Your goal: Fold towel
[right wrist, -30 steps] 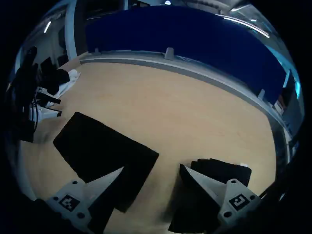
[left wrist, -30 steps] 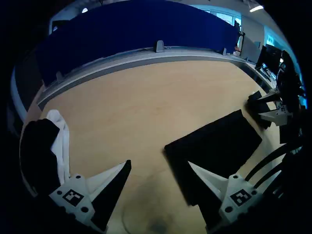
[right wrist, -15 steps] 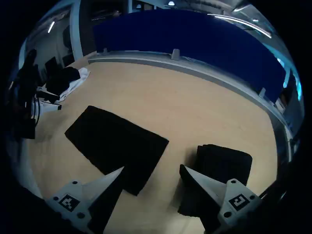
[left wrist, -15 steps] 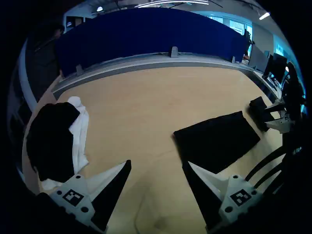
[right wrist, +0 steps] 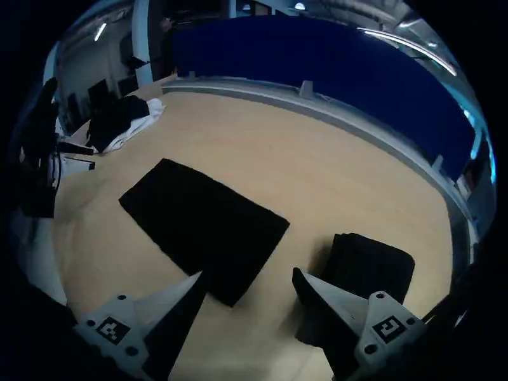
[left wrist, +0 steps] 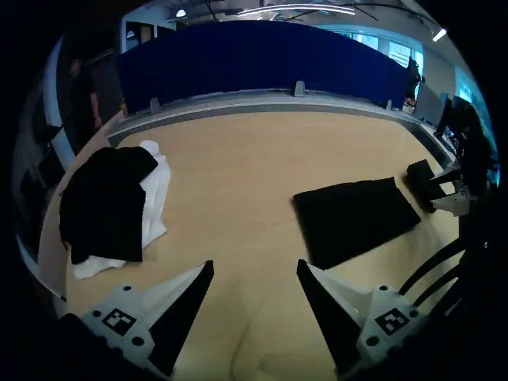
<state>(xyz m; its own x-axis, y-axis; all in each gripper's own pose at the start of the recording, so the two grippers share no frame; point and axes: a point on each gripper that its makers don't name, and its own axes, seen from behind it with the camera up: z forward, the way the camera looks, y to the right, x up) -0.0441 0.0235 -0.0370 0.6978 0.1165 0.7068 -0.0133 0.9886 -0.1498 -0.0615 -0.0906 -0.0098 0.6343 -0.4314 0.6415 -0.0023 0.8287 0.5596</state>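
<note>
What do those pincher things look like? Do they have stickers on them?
Both the left gripper and the right gripper have two pointed, wedge-shaped fingers, white outside and black inside. Each finger carries a square black-and-white marker. Black cables loop beside the left gripper.

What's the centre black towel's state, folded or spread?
Laid flat: the black towel is a neat rectangle on the table, no bunching. Folded layers underneath: cannot tell.
</note>
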